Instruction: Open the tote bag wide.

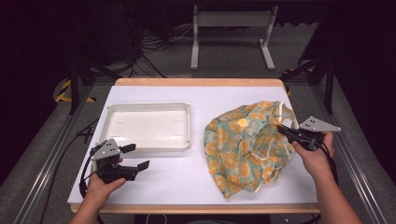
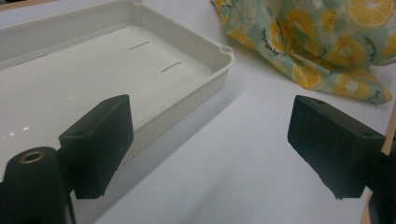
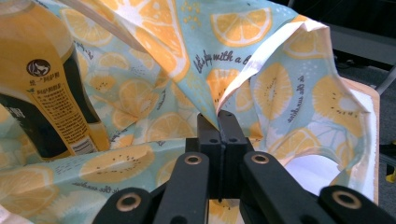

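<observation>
A lemon-print cloth bag (image 1: 247,140) lies crumpled on the right half of the table. My right gripper (image 1: 282,129) has its jaws pressed together on the bag's edge (image 3: 233,88) at the bag's right side, lifting the fabric a little. Inside the bag stands an orange juice bottle (image 3: 42,79) with a dark label. My left gripper (image 1: 135,156) rests at the table's front left, jaws wide apart with nothing between them. Just beyond it sits a shallow white tray (image 1: 184,140), whose near corner (image 2: 224,56) shows in the left gripper view past the open fingers (image 2: 100,140).
White paper (image 1: 177,177) covers the wooden tabletop. A white metal stand (image 1: 231,28) and cables stand on the floor behind the table. Part of the bag (image 2: 327,42) reaches into the left gripper view at upper right.
</observation>
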Motion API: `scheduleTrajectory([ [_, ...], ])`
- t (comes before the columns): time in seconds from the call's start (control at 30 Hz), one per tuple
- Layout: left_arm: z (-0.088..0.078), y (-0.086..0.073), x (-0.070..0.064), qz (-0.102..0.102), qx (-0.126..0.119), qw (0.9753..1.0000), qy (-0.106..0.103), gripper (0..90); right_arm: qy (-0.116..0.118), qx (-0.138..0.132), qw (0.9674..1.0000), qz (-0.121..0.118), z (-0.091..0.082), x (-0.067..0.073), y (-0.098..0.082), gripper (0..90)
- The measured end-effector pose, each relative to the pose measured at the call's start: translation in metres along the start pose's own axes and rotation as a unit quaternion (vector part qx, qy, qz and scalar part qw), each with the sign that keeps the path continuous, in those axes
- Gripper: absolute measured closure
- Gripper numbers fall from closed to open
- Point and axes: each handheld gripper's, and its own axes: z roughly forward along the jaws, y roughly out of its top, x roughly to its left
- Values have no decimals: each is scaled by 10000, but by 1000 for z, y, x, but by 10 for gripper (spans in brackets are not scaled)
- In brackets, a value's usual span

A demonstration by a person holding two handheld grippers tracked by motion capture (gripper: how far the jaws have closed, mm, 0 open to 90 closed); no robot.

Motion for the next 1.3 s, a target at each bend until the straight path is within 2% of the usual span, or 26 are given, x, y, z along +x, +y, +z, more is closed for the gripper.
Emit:
scheduleTrajectory([
  [0.2, 1, 1, 0, 17, 21, 10000, 42, 151, 72, -129, 9999, 77, -7, -2, 3, 900],
  [0.53, 3, 2, -4, 27, 72, 10000, 44, 153, 124, -421, 9990, -53, -19, 3, 19, 900],
  [0.57, 3, 2, -4, 38, 77, 10000, 44, 153, 166, -542, 9984, -78, -22, 5, 24, 900],
  [0.73, 3, 2, -5, 23, 92, 10000, 14, 153, 268, -723, 9969, -122, -27, 8, 34, 900],
  [0.97, 4, 2, -5, 32, 103, 9999, 10, 152, 379, -835, 9956, -195, -30, 13, 44, 900],
  [1.3, 5, 1, -6, 36, 113, 9999, -34, 152, 590, -907, 9941, -82, -31, 18, 51, 900],
])
